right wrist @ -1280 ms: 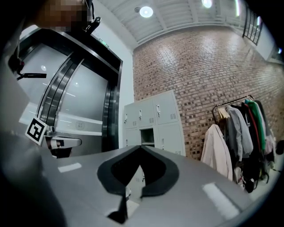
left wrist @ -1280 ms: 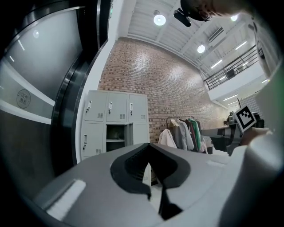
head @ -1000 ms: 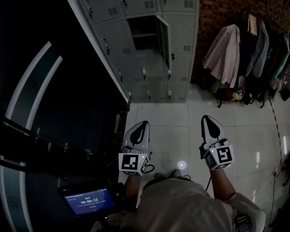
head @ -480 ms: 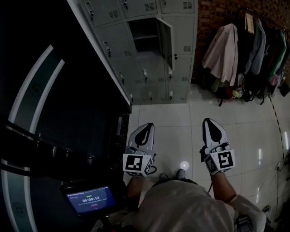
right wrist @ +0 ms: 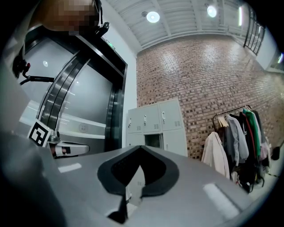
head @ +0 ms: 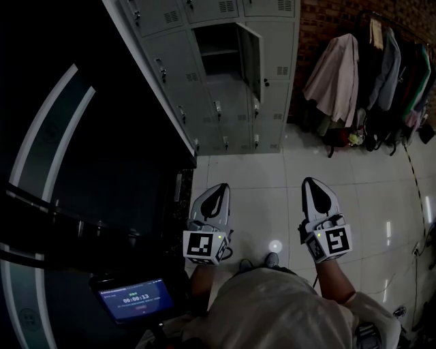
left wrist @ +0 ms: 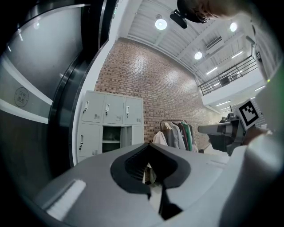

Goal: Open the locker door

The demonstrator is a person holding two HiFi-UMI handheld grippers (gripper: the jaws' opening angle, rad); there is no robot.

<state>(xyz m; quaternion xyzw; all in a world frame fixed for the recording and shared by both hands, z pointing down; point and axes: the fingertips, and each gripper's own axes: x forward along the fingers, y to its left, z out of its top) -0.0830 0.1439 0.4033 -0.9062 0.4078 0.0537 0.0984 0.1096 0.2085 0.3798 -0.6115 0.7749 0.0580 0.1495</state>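
Directly below me is my beige shirt (head: 272,307), and to its left a small screen (head: 134,298) glows blue. Just ahead I hold both grippers out side by side over the pale tiled floor (head: 262,180), apart from each other and touching nothing. My left gripper (head: 219,189) has its jaws drawn together at the tips, with nothing between them; its own view shows the left gripper (left wrist: 148,145) closed to a point, with only the dark hollow behind the tips. My right gripper (head: 315,185) is the same, its tips meeting and empty, as the right gripper view confirms (right wrist: 140,147). Each carries its marker cube (head: 203,247) near my wrist.

To my left a dark curved wall (head: 82,136) with pale stripes runs away from me. Well beyond the grippers, across the floor, stands the bank of grey lockers (head: 225,102) against a brick wall (head: 327,20). One locker door (head: 250,58) in the middle column already stands swung out to the right, and the dark open compartment (head: 218,51) beside it shows a shelf inside. The other doors around it are shut. Right of the lockers, a rack of hanging coats (head: 340,75) lines the brick wall.
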